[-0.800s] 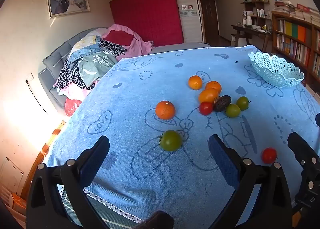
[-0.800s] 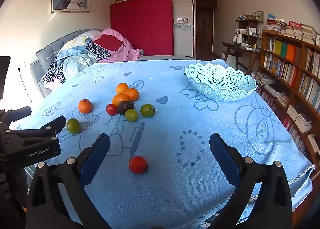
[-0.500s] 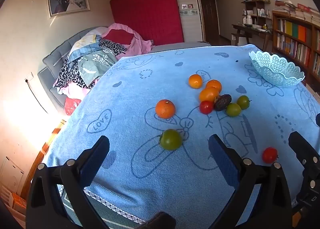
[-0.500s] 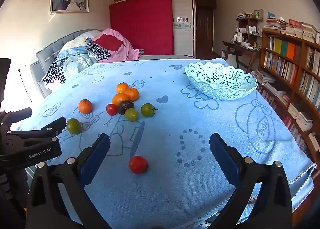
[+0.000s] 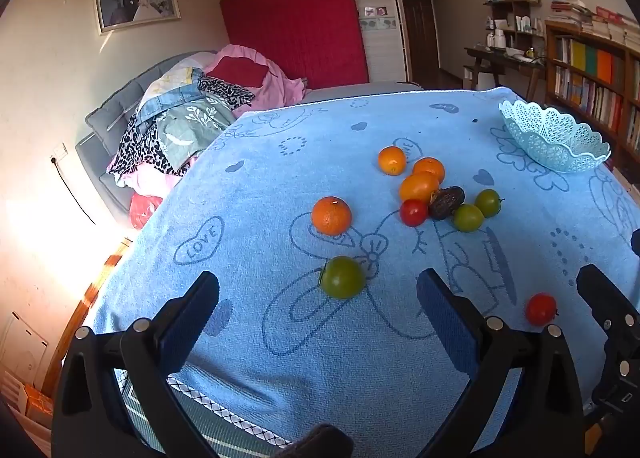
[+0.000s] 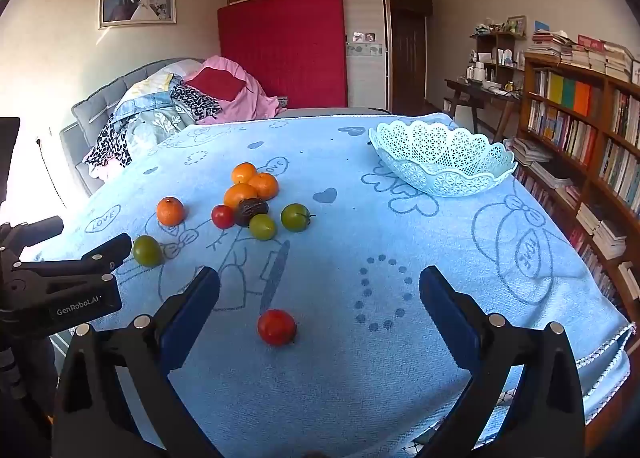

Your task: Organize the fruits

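Several fruits lie on a blue towel-covered table (image 5: 280,354). My left gripper (image 5: 318,298) stands open, and a green tomato (image 5: 343,277) lies just beyond the gap between its fingers. An orange (image 5: 331,215) sits farther off. A cluster of oranges (image 6: 252,186), a dark fruit (image 6: 250,211), a red tomato (image 6: 223,216) and green ones (image 6: 295,217) sits mid-table. My right gripper (image 6: 319,298) is open, with a lone red tomato (image 6: 277,327) lying on the cloth between its fingers, untouched. An empty pale blue lattice basket (image 6: 442,162) stands at the far right.
A sofa piled with clothes (image 5: 188,126) lies beyond the table's left edge. Bookshelves (image 6: 580,130) line the right wall close to the table's right edge. A red mattress (image 6: 282,50) leans on the back wall.
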A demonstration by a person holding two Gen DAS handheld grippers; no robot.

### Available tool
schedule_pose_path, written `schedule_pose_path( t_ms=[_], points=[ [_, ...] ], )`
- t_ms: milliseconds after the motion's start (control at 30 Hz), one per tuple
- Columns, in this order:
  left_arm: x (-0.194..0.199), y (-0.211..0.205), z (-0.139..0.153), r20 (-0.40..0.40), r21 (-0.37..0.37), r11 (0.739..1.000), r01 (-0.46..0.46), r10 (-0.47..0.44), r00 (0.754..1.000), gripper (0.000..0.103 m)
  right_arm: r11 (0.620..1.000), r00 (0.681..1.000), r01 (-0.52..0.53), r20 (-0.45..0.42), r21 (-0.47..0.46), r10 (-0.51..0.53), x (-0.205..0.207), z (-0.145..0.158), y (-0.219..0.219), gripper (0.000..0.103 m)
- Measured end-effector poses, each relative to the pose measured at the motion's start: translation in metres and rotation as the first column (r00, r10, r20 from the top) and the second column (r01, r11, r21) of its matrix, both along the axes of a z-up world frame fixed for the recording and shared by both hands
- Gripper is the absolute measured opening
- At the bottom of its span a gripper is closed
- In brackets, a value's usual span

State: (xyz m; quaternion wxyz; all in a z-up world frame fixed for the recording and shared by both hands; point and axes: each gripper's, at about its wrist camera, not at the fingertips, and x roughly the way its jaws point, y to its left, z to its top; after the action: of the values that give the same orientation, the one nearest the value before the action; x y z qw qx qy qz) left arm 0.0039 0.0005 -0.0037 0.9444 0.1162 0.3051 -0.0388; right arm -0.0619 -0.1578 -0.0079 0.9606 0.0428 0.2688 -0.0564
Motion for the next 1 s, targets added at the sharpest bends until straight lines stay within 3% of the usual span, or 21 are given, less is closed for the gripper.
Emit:
schedule_pose_path(
  t_ms=[1000],
  points=[
    [0.0001, 0.0003, -0.0037, -0.018, 0.002, 1.0, -0.005, 0.005, 1.0, 0.098, 1.0, 1.0, -0.008, -0.013, 0.011, 0.009, 0.0038, -0.0027, 0.0051, 0.101]
  ],
)
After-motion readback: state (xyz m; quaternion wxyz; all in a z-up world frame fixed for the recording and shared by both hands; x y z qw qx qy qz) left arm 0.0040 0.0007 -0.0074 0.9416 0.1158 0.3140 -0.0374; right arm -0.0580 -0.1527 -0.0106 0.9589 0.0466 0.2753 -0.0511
